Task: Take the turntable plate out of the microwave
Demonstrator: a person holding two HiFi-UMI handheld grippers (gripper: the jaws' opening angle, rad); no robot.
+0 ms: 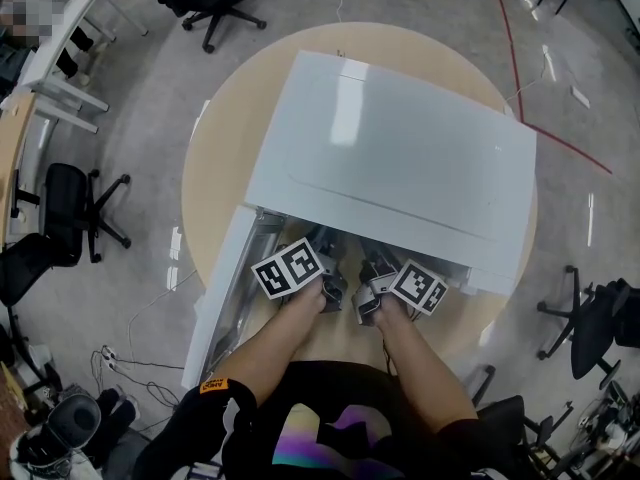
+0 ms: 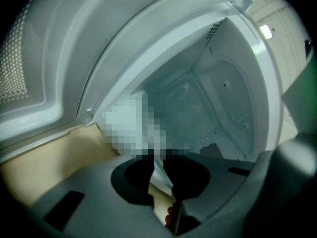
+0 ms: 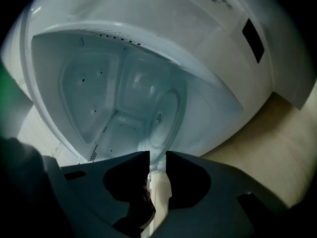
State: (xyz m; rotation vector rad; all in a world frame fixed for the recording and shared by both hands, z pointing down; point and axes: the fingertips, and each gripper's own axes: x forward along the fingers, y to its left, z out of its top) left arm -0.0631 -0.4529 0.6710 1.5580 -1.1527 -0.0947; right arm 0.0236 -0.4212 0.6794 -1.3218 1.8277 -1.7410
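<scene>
Forearms (image 1: 280, 338) reach out from the bottom of the head view toward the microwave (image 1: 400, 158), which sits on a round table (image 1: 215, 168). At the left, the microwave door (image 1: 225, 298) hangs swung wide open, leaving the mouth of the cavity clear. Next to it, the left gripper (image 1: 330, 290) is pushed into the opening. Seen along its own jaws (image 2: 157, 165), the two sides stand nearly together with a thin pale edge pinched between them. I take that edge to be the near rim of the turntable plate (image 3: 166, 118), though a blurred patch covers much of the cavity floor in that view. Just to its right, the right gripper (image 1: 368, 300) is in the opening too. Its own view (image 3: 157, 162) shows the glass disc plainly, lying on the cavity floor with its rim running down into the narrow gap between the jaws. The rim seems to fill that gap, so this side looks clamped on the plate as well. What matters for the pull is that the plate lies straight ahead of both grippers, deeper in the cavity, with only its front edge reached. Neither hand looks clearly nearer, and being round the plate has no long axis. It should come out toward the person, kept level.
</scene>
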